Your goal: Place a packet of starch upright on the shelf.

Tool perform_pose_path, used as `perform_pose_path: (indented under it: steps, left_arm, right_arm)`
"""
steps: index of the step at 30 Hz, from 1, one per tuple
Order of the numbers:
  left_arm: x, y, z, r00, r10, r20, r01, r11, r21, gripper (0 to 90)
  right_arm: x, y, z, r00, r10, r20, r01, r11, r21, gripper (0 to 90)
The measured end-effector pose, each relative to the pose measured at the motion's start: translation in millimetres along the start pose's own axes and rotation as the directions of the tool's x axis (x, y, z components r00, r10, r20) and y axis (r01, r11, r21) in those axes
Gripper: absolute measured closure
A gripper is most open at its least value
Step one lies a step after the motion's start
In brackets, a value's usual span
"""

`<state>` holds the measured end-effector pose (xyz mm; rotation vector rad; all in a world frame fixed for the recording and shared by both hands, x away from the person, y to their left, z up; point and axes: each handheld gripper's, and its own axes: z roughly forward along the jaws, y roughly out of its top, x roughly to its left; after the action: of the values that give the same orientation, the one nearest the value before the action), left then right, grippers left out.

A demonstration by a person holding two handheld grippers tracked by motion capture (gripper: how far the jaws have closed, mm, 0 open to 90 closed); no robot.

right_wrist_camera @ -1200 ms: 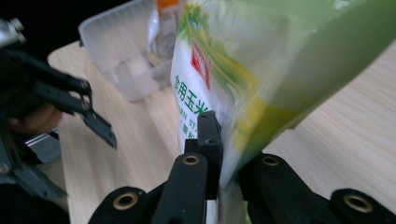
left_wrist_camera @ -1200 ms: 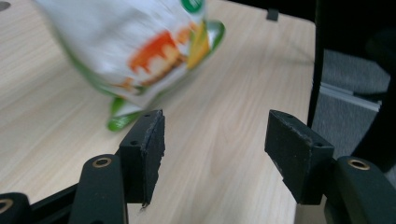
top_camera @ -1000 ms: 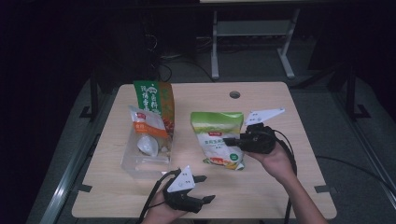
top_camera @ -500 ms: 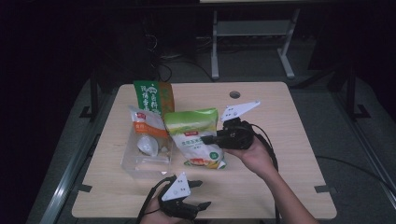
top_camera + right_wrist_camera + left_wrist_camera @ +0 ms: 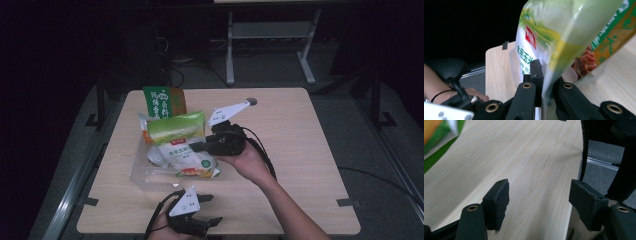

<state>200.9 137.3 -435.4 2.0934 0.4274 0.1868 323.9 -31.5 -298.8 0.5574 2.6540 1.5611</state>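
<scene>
Item 1, right gripper (image 5: 196,146): seen in the high view a little left of the table's middle, borne by the right hand (image 5: 247,162). Its jaws are clamped tight on the side edge of a light green food pouch (image 5: 182,145), with the film pinched flat between the pads, as shown close up in the right gripper view (image 5: 541,82).

Item 2, light green food pouch (image 5: 554,37): carried by the right gripper, white lower half with a red logo and printed lettering. It is placed over a clear plastic container (image 5: 150,172) that lies toward the left edge of the table (image 5: 300,150); whether its lower end touches the container cannot be told.

Item 3, green and orange packet (image 5: 164,102): set behind the pouch, toward the far left corner of the table, partly covered by it. In the right gripper view its printed face (image 5: 614,37) is seen just beside the pouch.

Item 4, left gripper (image 5: 210,209): found at the near edge of the table, left of its middle. Its jaws are spread wide, with bare wood between the pads (image 5: 499,200) and nothing gripped.
</scene>
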Motion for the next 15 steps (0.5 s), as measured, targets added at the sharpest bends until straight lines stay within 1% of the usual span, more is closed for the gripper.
perform_pose_path:
  steps: [2,3,4,8,11,15]
  left_arm:
    - [-1.4,0.0,0.3,0.9998,-0.017,0.004,0.017,0.9997,-0.015,32.5]
    - [-1.0,-0.2,-0.1,1.0,-0.005,0.003,0.005,0.9999,-0.009,32.5]
    - [-1.5,-0.2,-0.1,1.0,-0.005,0.002,0.005,0.9999,-0.011,32.5]
    - [-1.5,0.1,-1.5,1.0,-0.005,0.0,0.005,0.9999,-0.014,32.5]
    - [-1.4,0.0,-2.2,1.0,-0.008,0.002,0.008,0.9998,-0.02,32.3]
    - [-1.6,-0.3,-3.6,1.0,-0.008,0.004,0.008,0.9998,-0.018,32.3]
  right_arm:
    - [0.6,2.9,5.8,1.0,-0.001,-0.009,0.001,1.0,0.0,87.8]
    - [0.8,4.6,9.2,0.9999,-0.003,-0.015,0.003,1.0,0.002,87.8]
    - [1.2,6.0,12.8,0.9999,0.002,-0.017,-0.002,1.0,0.006,87.8]
    - [1.3,12.2,26.7,0.9996,-0.002,-0.029,0.002,1.0,0.011,87.8]
    - [0.6,17.4,36.9,0.999,-0.024,-0.038,0.025,1.0,0.013,87.8]
    - [2.4,24.5,51.2,0.9983,-0.024,-0.052,0.025,1.0,0.014,87.8]
